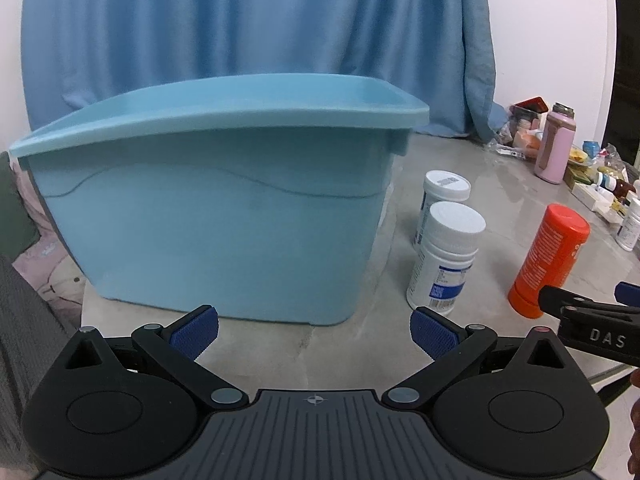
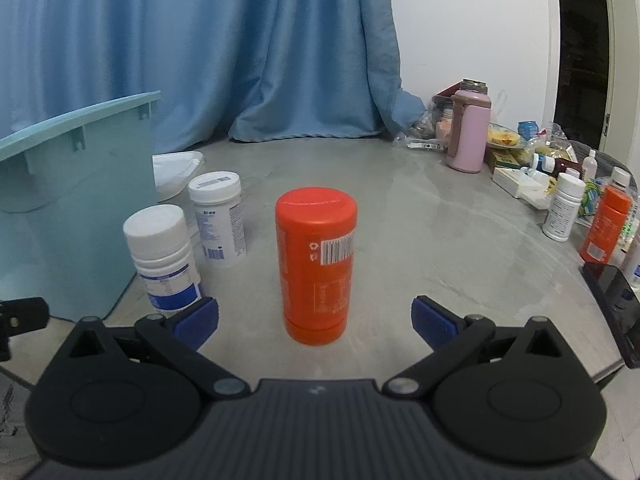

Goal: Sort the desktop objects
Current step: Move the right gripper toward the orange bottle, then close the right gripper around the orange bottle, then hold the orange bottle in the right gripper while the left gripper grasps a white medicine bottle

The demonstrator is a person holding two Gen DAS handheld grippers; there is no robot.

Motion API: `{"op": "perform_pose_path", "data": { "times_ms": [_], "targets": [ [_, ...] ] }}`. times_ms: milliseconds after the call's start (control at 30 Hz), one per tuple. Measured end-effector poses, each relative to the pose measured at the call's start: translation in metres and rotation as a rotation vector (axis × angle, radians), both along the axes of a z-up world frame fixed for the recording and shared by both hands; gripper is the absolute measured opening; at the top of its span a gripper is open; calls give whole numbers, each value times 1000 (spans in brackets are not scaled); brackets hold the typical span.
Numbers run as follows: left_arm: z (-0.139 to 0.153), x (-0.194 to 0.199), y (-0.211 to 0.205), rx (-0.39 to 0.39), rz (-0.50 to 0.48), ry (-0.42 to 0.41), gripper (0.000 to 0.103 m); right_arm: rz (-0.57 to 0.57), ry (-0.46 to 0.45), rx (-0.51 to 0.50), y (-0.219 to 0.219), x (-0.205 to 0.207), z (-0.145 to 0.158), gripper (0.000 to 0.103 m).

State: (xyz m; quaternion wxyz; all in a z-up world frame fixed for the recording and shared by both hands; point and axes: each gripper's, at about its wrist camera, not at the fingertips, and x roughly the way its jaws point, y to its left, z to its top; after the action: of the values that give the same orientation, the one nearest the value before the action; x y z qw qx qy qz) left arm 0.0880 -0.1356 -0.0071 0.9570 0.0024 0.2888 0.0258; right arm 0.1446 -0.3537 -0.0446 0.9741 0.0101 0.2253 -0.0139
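A light blue plastic bin [image 1: 224,216] stands on the grey table, right in front of my left gripper [image 1: 314,332], which is open and empty. Two white pill bottles [image 1: 444,256] [image 1: 442,196] stand upright to the bin's right. An orange bottle [image 1: 550,260] stands upright further right. In the right wrist view the orange bottle [image 2: 316,268] stands just ahead of my open, empty right gripper [image 2: 316,322], centred between its fingers. The white bottles [image 2: 164,256] [image 2: 218,218] and the bin [image 2: 72,208] are to its left.
A pink flask [image 2: 468,128], packets, small bottles, another orange bottle [image 2: 606,224] and a white bottle [image 2: 564,206] crowd the table's far right. A dark phone [image 2: 612,304] lies at the right edge. A white lid [image 2: 176,172] lies behind the bin. A blue curtain [image 2: 240,48] hangs behind.
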Motion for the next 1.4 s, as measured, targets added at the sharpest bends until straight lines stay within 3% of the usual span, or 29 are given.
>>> {"op": "perform_pose_path", "data": {
  "times_ms": [667,700,733,767,800,1067,1400],
  "targets": [
    [-12,2,-4,16,76,-15,103,38,-21,-18,-3,55,-24,103],
    [-12,2,-5,20,78,-19,103,35,-20,-15,-2,58,-25,101],
    [-12,1,-5,24,81,-22,103,38,-22,-8,-3,60,-26,91],
    [-12,0,-5,27,84,-24,103,44,-28,4,-4,61,-26,55],
    [-12,0,-4,29,87,-27,103,39,-24,7,-4,61,-26,50],
    [-5,-5,-1,29,88,-34,103,43,-40,26,-8,39,-17,50],
    [1,-16,-12,4,-20,-22,103,-32,-41,26,-22,-16,2,50]
  ]
}}
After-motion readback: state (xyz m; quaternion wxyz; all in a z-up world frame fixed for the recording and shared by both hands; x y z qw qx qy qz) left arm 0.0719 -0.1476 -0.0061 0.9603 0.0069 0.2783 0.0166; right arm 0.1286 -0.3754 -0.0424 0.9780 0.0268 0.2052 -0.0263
